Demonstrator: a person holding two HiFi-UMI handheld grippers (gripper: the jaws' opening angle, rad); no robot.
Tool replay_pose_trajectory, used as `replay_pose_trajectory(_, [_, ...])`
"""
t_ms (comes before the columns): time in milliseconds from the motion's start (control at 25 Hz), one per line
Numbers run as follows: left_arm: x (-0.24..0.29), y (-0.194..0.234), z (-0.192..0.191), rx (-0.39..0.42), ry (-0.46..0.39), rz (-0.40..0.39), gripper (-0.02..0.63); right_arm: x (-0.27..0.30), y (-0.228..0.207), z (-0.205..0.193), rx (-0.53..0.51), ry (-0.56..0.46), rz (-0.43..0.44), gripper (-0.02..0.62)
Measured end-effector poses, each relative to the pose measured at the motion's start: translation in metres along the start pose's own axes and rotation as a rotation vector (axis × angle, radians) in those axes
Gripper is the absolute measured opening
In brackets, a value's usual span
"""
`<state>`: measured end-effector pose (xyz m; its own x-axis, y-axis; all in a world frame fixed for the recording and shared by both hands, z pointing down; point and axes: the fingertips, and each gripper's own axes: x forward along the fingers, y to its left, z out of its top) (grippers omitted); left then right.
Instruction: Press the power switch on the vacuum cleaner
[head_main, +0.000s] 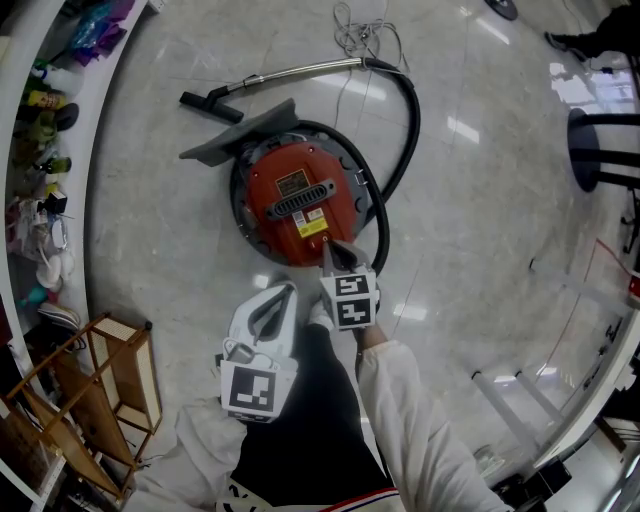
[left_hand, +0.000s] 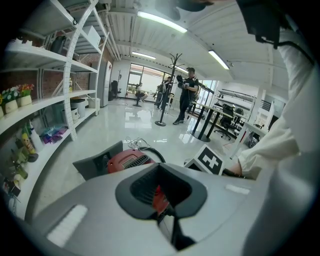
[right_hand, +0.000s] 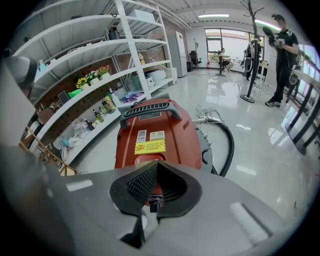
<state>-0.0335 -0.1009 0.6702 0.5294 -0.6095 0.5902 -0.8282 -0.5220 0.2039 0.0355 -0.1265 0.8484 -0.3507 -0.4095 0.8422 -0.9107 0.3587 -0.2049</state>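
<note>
Head view: red vacuum (head_main: 290, 205) sits on the pale floor (head_main: 480, 230), centre of scene, just far of the person's legs. Black hose (head_main: 410, 130) loops round its right side and runs to a metal wand (head_main: 300, 70) lying on the floor at the far side. Grey panel (head_main: 240, 138) rests against the vacuum's far-left edge. Yellow label (head_main: 312, 228) sits on the near part of the red top.

Right tool (head_main: 330, 248): tips pressed together, pinching nothing. The point reaches over the vacuum's near edge, just beside the yellow label. Whether it touches the casing cannot be told. The switch itself cannot be picked out.

Left tool (head_main: 291, 288): also pressed together and empty. It is held near of the vacuum and left of the right tool, apart from the casing.

Right gripper view: closed tips (right_hand: 156, 165) aim along the red top (right_hand: 155, 125); the label (right_hand: 150, 146) lies just beyond them. A small dark part shows low between the pads, too small to identify.

Left gripper view: closed tips (left_hand: 160, 167), with the vacuum (left_hand: 127, 160) and panel (left_hand: 95, 162) beyond them. A white sleeve (left_hand: 280, 145) is at right.

Shelves (head_main: 40, 150) with small items run down the left. A wooden rack (head_main: 100, 380) stands near left.
</note>
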Motion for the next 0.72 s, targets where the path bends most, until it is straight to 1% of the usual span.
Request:
replay_pose_trajectory(560, [-0.0015, -0.0019, -0.003, 0.004, 0.009, -0.002, 0.0, 0.0024, -0.0019, 0.0016, 0.005, -0.001, 0.003, 0.002])
replay_pose_trajectory(720, [-0.0045, -0.0017, -0.0025, 0.004, 0.002, 0.003, 0.0, 0.0029, -0.0038, 0.001, 0.023, 0.01, 0.003, 0.002])
